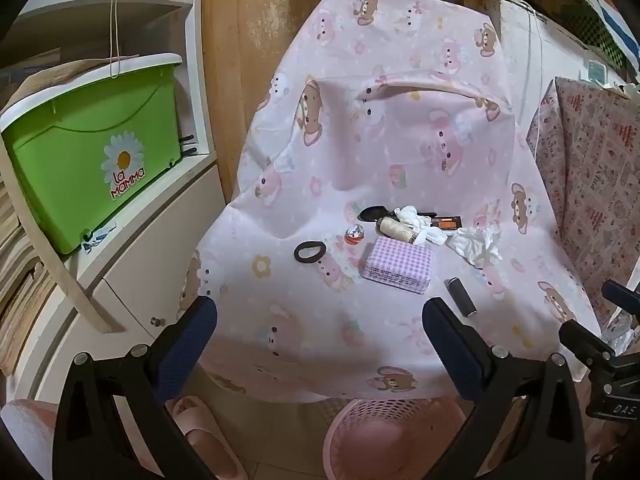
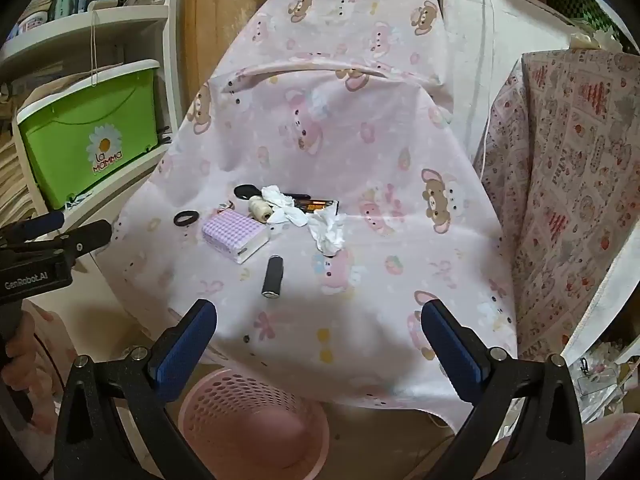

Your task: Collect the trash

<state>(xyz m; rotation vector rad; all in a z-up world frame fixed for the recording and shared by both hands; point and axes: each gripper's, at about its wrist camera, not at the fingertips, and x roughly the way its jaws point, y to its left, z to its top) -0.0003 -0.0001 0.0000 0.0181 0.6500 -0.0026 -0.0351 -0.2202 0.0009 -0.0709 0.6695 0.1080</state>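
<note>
Approach step: both the left gripper [image 1: 320, 320] and right gripper [image 2: 319, 320] hang wide and empty over the pink basket [image 2: 256, 412], crumpled tissues [image 2: 328, 232] on the cloth-covered desk [image 2: 400, 240] ahead, next needing a reach and pinch.

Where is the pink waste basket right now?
The pink perforated basket stands on the floor below the front edge of the pink bear-print cloth, low in both wrist views, lower left of centre in the right view.

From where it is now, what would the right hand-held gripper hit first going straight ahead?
Probably the pink cloth; the right hand-held gripper is open, and the black cylinder lies just left of its line. Depth is unclear.
</note>
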